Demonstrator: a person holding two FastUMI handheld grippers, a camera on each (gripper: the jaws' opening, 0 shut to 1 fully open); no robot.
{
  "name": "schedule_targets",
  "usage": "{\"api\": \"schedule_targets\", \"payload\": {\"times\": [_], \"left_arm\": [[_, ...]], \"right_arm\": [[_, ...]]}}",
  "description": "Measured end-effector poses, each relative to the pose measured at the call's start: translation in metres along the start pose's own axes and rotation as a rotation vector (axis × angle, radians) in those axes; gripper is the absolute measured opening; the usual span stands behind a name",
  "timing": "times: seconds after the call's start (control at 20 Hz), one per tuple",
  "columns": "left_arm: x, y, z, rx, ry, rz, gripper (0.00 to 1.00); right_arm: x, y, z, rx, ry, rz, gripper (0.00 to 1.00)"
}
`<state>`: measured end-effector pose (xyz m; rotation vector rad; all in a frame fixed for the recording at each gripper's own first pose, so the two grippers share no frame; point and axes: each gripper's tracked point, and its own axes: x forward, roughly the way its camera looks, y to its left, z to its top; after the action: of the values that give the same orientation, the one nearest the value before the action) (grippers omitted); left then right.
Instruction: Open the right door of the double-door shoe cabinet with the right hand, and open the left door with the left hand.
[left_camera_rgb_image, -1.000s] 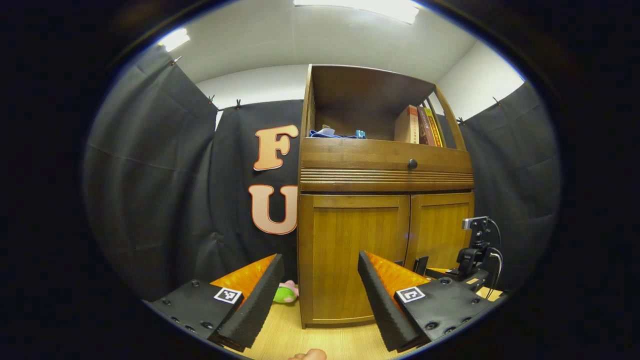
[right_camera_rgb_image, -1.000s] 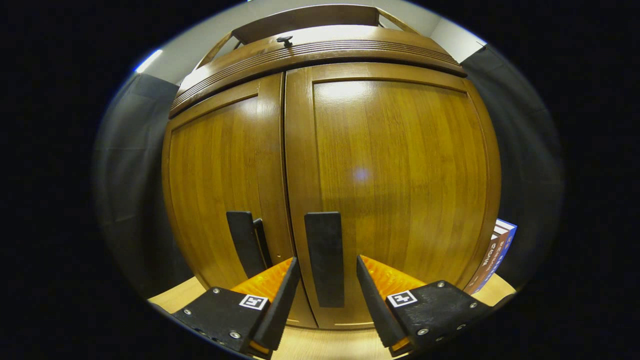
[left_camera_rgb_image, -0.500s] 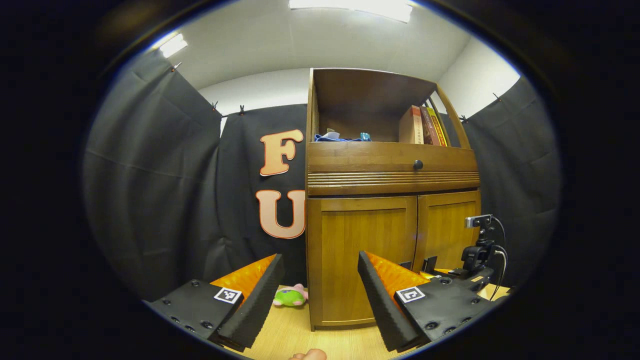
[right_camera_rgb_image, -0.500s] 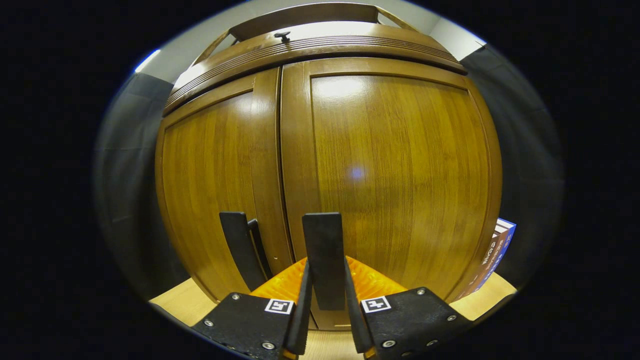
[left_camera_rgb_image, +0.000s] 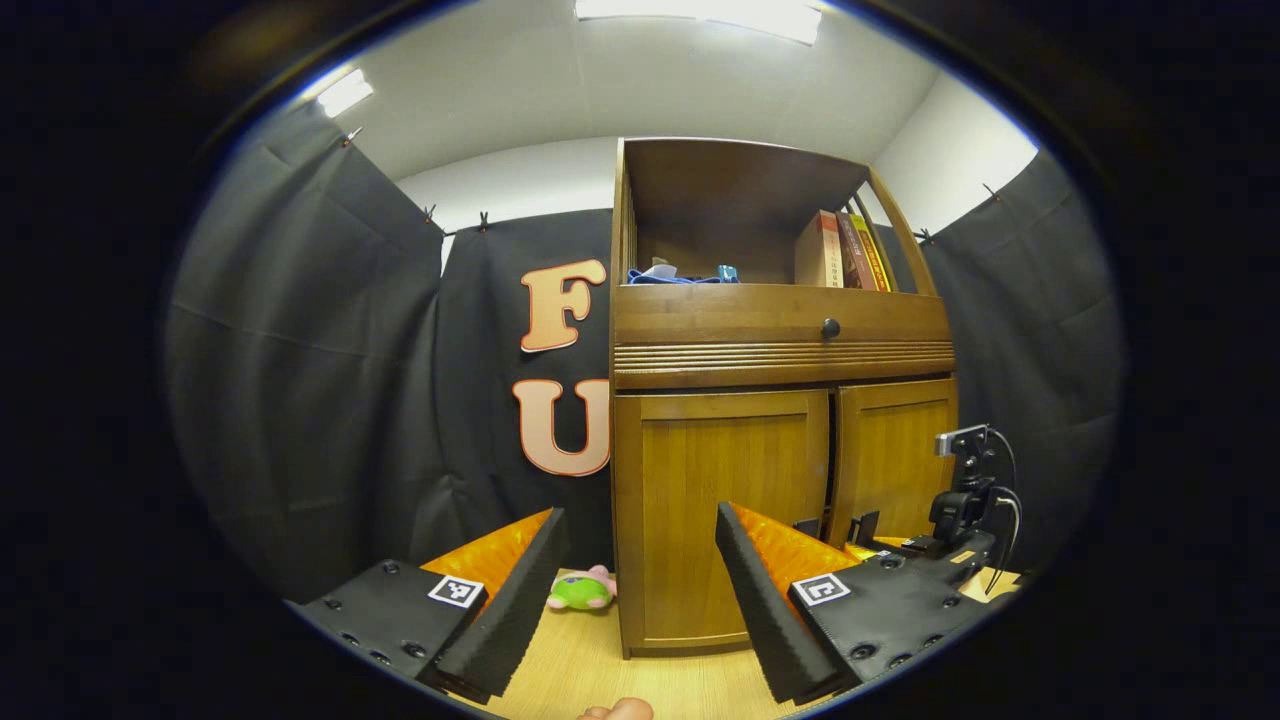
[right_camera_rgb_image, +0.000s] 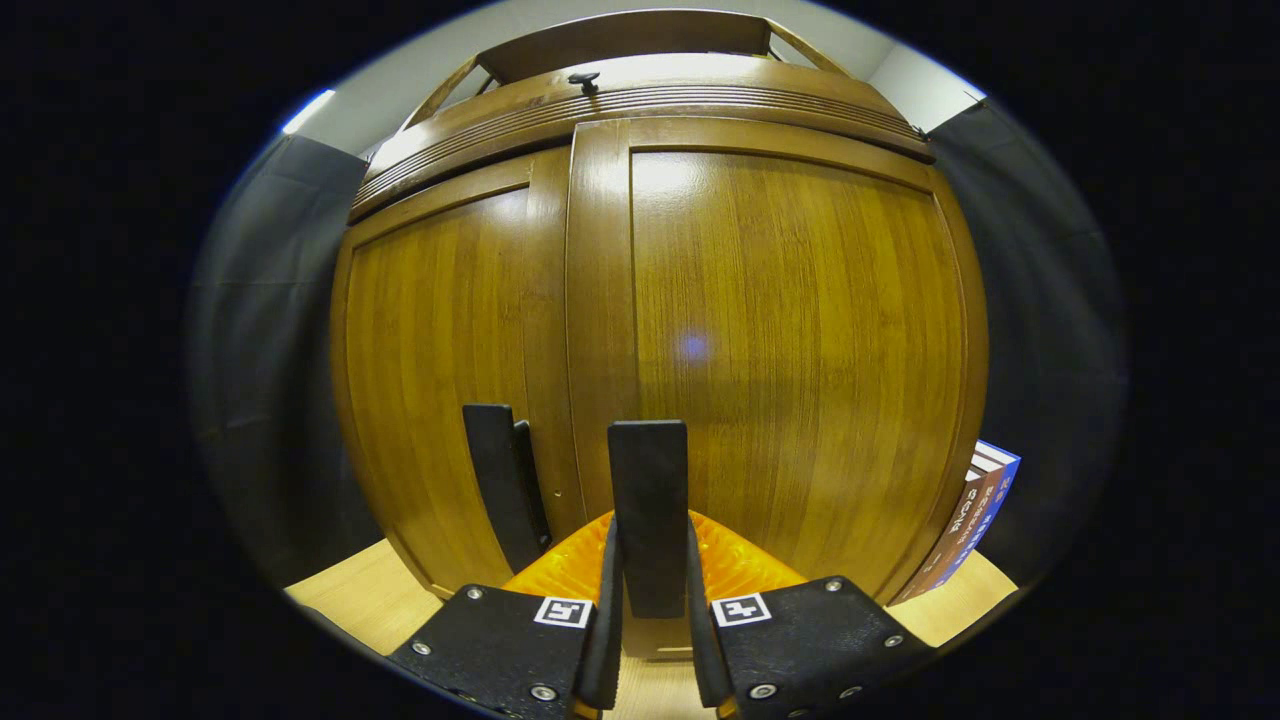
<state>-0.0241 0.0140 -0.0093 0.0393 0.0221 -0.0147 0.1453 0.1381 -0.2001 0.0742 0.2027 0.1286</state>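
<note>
The wooden shoe cabinet (left_camera_rgb_image: 780, 350) stands on the floor. In the right gripper view my right gripper (right_camera_rgb_image: 648, 545) is shut on the flat black handle (right_camera_rgb_image: 648, 500) of the right door (right_camera_rgb_image: 800, 340). The left door (right_camera_rgb_image: 440, 350) carries its own black handle (right_camera_rgb_image: 495, 480), untouched. In the left gripper view a thin dark gap shows between the left door (left_camera_rgb_image: 720, 500) and the right door (left_camera_rgb_image: 893, 455), so the right one stands slightly ajar. My left gripper (left_camera_rgb_image: 635, 590) hangs open, some way in front of the left door, holding nothing. The right gripper (left_camera_rgb_image: 935, 545) shows low at the right door.
A green and pink plush toy (left_camera_rgb_image: 583, 590) lies on the wooden floor left of the cabinet. Books (right_camera_rgb_image: 965, 520) lean beside the cabinet's right side. The open top shelf holds books (left_camera_rgb_image: 840, 250); below it is a drawer with a knob (left_camera_rgb_image: 830, 327). Black cloth walls surround.
My right gripper went from open around the right door's handle to shut on it, and the door has begun to come away. The left gripper has barely shifted and stays open.
</note>
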Motion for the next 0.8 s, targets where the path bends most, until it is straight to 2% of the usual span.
{"api": "schedule_targets", "payload": {"times": [0.15, 0.2, 0.45, 0.65, 0.8], "left_arm": [[0.0, 0.001, -0.004, -0.014, 0.014, 0.003, 0.94], [-0.002, 0.002, -0.003, -0.014, 0.012, 0.006, 0.98], [-0.012, -0.006, 0.001, -0.003, -0.001, -0.006, 0.94], [-0.019, -0.008, 0.002, -0.002, -0.004, -0.009, 0.98], [-0.022, -0.008, -0.005, -0.01, -0.003, -0.013, 0.96]], "right_arm": [[-0.013, -0.001, 0.0, 0.0, 0.004, 0.021, 0.29], [-0.018, -0.002, -0.001, -0.003, 0.003, 0.023, 0.3], [-0.035, -0.007, -0.001, 0.001, -0.012, 0.032, 0.29], [-0.056, -0.012, -0.002, 0.01, -0.018, 0.033, 0.28], [-0.071, -0.017, -0.001, 0.009, -0.019, 0.038, 0.28]]}}
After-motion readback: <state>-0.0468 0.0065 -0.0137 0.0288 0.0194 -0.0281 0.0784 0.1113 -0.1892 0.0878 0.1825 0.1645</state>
